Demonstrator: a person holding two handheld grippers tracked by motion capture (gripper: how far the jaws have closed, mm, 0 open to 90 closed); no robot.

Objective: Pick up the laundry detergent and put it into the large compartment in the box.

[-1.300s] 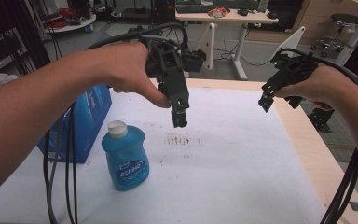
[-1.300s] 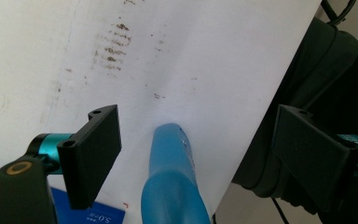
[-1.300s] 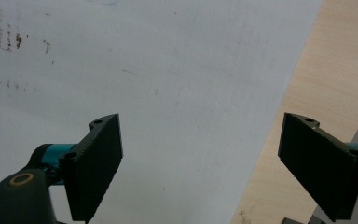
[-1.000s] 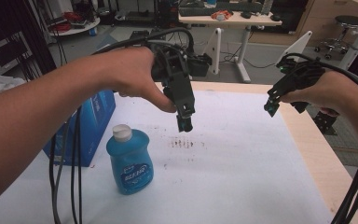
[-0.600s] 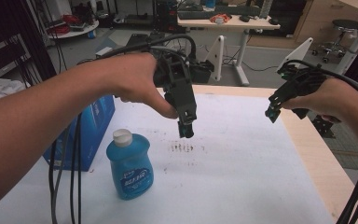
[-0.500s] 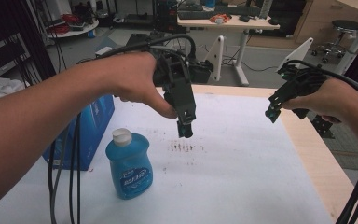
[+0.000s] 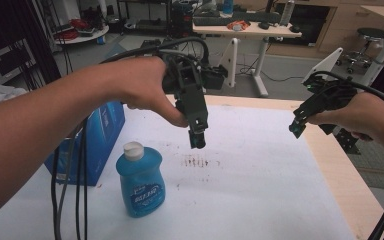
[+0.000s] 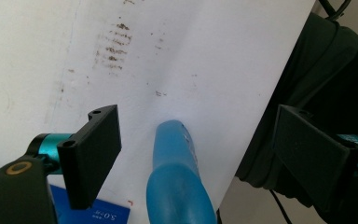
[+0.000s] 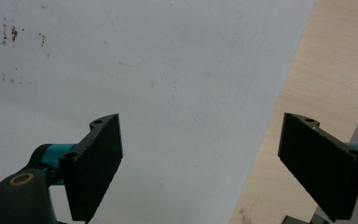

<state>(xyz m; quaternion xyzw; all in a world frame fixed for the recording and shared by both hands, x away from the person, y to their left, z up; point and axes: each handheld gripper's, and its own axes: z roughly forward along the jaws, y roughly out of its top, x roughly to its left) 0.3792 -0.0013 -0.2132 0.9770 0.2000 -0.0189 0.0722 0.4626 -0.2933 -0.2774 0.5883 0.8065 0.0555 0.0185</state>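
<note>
My left gripper (image 7: 196, 140) hangs jaws spread above the smooth translucent blue plastic soap bottle (image 7: 140, 180) standing on the matte white sheet (image 7: 260, 170), beside brown smudges (image 7: 196, 161). My right gripper (image 7: 297, 129) gapes empty. Both have barely shifted since earlier.

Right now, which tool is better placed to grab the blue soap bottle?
Left, probably. The left tool hangs open above the sheet near the blue soap bottle, which shows between its jaws in the left gripper view. The right tool, also open, hovers at the far edge over the white sheet.
</note>
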